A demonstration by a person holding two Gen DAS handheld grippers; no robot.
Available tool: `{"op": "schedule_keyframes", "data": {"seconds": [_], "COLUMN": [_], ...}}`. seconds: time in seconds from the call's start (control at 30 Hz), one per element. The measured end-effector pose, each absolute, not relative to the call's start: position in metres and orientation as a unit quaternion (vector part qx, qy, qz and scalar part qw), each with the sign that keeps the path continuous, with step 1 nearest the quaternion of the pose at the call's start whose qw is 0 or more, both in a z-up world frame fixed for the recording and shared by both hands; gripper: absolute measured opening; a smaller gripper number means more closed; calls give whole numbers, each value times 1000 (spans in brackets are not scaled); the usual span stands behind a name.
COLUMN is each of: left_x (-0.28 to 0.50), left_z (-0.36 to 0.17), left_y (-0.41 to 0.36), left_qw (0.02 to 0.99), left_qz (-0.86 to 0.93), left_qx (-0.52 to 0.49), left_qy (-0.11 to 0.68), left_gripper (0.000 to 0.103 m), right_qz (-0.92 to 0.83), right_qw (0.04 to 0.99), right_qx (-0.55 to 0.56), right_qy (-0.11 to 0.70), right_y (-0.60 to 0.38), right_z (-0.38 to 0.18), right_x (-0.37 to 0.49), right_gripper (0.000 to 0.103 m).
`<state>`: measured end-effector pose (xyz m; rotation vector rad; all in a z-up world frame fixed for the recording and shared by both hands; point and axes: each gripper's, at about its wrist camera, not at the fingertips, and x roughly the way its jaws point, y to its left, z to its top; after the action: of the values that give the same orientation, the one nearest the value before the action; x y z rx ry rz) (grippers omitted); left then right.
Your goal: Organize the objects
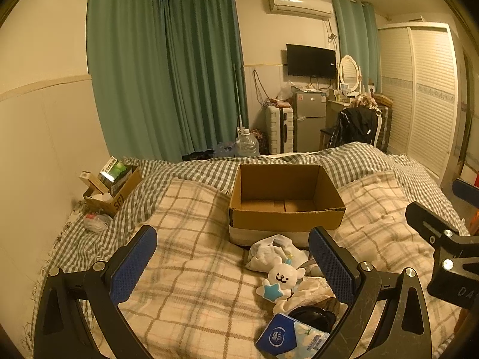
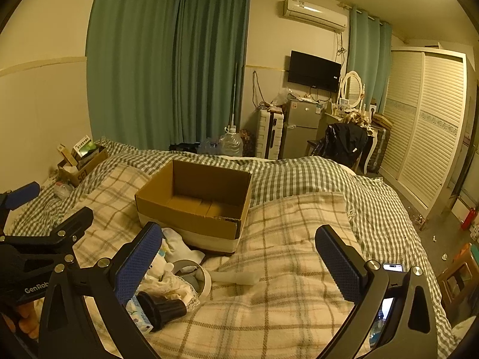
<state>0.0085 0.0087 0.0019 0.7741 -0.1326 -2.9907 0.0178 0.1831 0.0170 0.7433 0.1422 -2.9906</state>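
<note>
1. Cardboard box [image 1: 286, 200], open top up, sits mid-bed on the plaid blanket [image 1: 194, 284]; in the left wrist view its long axis runs left to right, and nothing shows on its visible floor.
2. Left gripper [image 1: 232, 261]: fingers spread wide apart, holding nothing, raised over the clutter near the box's front wall.
3. Right gripper [image 2: 242, 261]: fingers likewise wide apart and holding nothing, over bare blanket right of the clutter.
4. Clutter, just near of the box: white cloth [image 1: 269, 251], bear toy [image 1: 283, 278] face up, tissue pack [image 1: 287, 338] nearest the camera.
5. Black funnel-shaped part [image 2: 160, 309] lies on its side, its long axis left to right, wide end left.
6. White tube [image 2: 236, 278] lies flat, its long axis left to right.
7. Small carton [image 1: 112, 188] of items, far left by the wall.
</note>
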Motion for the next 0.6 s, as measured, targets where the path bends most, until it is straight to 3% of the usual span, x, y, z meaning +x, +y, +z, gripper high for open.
{"op": "schedule_keyframes", "data": {"seconds": [0.3, 0.6], "left_x": [24, 39], "left_z": [13, -23], "left_y": [7, 11], "left_qw": [29, 4], "left_qz": [-968, -953], "left_qx": [247, 295], "left_qy": [-46, -60], "left_gripper": [103, 103], "right_qz": [-970, -963], "right_qw": [24, 26], "right_qx": [235, 256], "right_qy": [55, 79], "right_y": [183, 183], "right_z": [33, 15], "right_x": [35, 52], "right_gripper": [102, 102]}}
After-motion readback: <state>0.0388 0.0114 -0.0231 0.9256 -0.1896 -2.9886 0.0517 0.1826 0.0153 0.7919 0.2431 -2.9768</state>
